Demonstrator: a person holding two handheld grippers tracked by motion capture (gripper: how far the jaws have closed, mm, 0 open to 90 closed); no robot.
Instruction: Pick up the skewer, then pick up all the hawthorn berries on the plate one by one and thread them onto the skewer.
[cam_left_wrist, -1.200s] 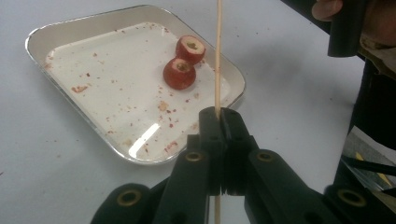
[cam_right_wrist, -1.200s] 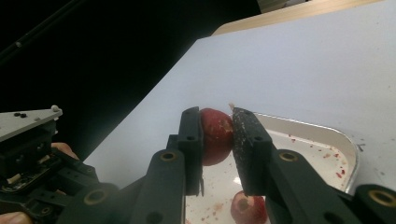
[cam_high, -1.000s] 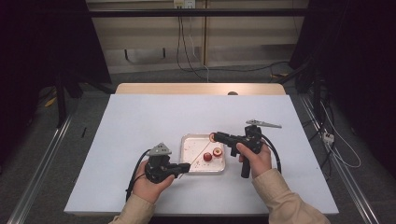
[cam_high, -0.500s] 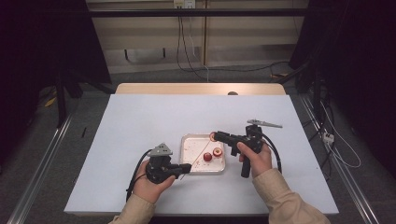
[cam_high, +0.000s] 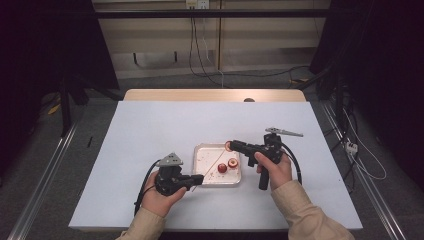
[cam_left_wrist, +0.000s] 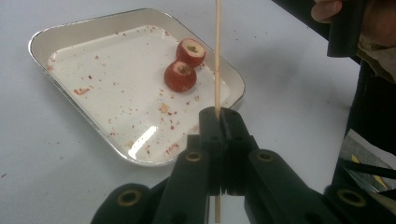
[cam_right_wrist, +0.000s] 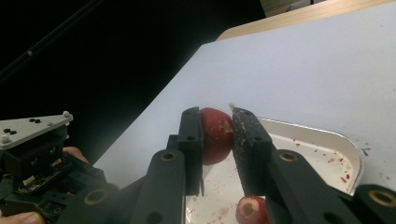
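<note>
High view: tray (cam_high: 200, 150) sits mid-table (cam_high: 150, 125), bare surface all around.

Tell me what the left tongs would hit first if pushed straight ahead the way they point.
Probably the tray: the left tongs, shut on the skewer, aim over its near rim toward the two red fruit pieces. Depth is unclear; the skewer tip leads.

Beige sleeves (cam_high: 305, 212); black tools (cam_high: 196, 181) with grey three-cornered plates and trailing black cables.
</note>
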